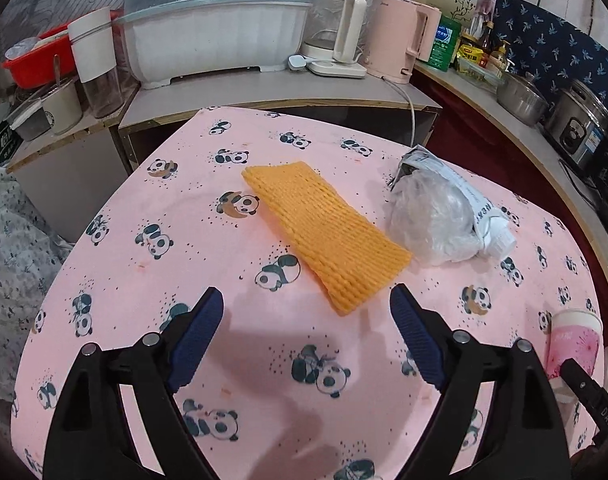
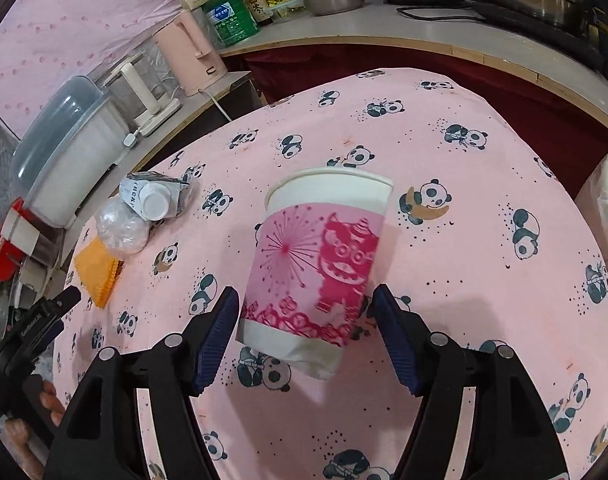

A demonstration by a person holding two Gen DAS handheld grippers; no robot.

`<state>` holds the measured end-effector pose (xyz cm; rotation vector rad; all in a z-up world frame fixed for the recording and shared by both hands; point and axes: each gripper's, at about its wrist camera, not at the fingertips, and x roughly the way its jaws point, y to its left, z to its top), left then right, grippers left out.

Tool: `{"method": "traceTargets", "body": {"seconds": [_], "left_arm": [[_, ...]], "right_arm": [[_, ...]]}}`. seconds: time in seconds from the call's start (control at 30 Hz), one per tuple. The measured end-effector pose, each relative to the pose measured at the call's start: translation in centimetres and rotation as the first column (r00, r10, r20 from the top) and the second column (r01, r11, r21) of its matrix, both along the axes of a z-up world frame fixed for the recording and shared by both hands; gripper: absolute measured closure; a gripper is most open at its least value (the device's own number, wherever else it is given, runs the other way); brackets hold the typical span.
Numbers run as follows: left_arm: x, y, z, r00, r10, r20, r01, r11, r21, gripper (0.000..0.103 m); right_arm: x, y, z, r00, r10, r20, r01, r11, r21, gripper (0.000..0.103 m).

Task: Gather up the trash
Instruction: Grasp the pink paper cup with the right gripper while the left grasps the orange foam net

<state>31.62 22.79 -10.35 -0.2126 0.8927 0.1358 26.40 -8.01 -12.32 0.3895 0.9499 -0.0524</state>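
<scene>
Right gripper (image 2: 306,332) gapes around the paper cup (image 2: 320,264) — not gripping; left gripper (image 1: 306,334), wide open and empty, faces the orange foam net (image 1: 328,232) beyond.

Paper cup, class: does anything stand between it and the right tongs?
Nothing visible does. The paper cup already sits in the gap of the open right tongs, with bare pink tablecloth around it.

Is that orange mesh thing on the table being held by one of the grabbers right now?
No. The orange foam net lies flat on the panda tablecloth, ahead of the left gripper, whose open fingers do not touch it.
</scene>
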Motion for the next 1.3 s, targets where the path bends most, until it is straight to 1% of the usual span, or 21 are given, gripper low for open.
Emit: {"method": "traceTargets", "body": {"seconds": [0.2, 0.3, 0.33, 0.37, 0.4, 0.47, 0.5, 0.53, 0.57, 0.67, 1.0, 1.3], "left_arm": [[3.7, 0.1, -1.9, 0.999, 0.007, -0.037, -0.007, 1.0, -0.013, 0.022], [4.8, -0.1, -2.8, 0.998, 0.004, -0.059, -0.006, 1.0, -0.026, 0.026], [4.9, -0.2, -2.8, 0.999, 0.005, -0.052, -0.006, 1.0, -0.019, 0.028], [4.9, -0.4, -2.7, 0.999, 0.0, -0.044, -0.001, 1.0, -0.017, 0.037], [5.0, -0.6, -2.7, 0.999, -0.014, -0.041, 0.013, 1.0, -0.018, 0.041], [5.0, -1.0, -2.4, 0.999, -0.032, -0.036, 0.031, 0.999, -0.024, 0.06], [4.9, -1.3, -2.3, 0.999, -0.041, -0.035, 0.04, 0.999, -0.024, 0.065], [4.9, -1.5, -2.1, 0.998, -0.046, -0.034, 0.046, 0.999, -0.022, 0.075], [4.7, -1.6, -2.0, 0.998, -0.049, -0.033, 0.049, 0.999, -0.021, 0.081], [3.9, -1.9, -1.4, 0.998, -0.054, -0.023, 0.053, 0.998, -0.031, 0.089], [-1.3, -3.9, 1.8, 0.996, -0.085, 0.022, 0.085, 0.996, -0.013, 0.091], [-6.7, -8.1, 4.5, 0.986, -0.156, 0.057, 0.157, 0.987, -0.018, 0.091]], "right_arm": [[1.3, 0.2, -0.1, 1.0, 0.008, 0.011, -0.008, 1.0, 0.005, 0.036], [1.9, 0.3, -0.3, 1.0, 0.015, 0.013, -0.015, 1.0, 0.002, 0.041], [1.9, 0.4, -0.4, 1.0, 0.016, 0.019, -0.016, 1.0, 0.004, 0.041], [1.9, 0.4, -0.4, 1.0, 0.016, 0.024, -0.016, 1.0, 0.001, 0.042], [1.9, 0.5, -0.4, 0.999, 0.019, 0.029, -0.019, 1.0, -0.005, 0.042], [1.9, 0.8, -0.3, 0.999, 0.027, 0.038, -0.026, 1.0, -0.009, 0.042], [1.8, 0.9, -0.2, 0.999, 0.03, 0.043, -0.029, 1.0, -0.008, 0.043], [1.7, 1.0, -0.1, 0.998, 0.033, 0.048, -0.033, 0.999, -0.008, 0.043], [1.6, 1.1, 0.1, 0.998, 0.034, 0.056, -0.034, 0.999, -0.008, 0.043], [1.2, 1.4, 0.8, 0.997, 0.038, 0.073, -0.038, 0.999, -0.01, 0.043], [-1.8, 0.7, 3.6, 0.992, 0.031, 0.121, -0.032, 0.999, 0.0, 0.044], [-5.8, -0.9, 6.2, 0.986, 0.01, 0.165, -0.012, 1.0, 0.01, 0.044]]}}
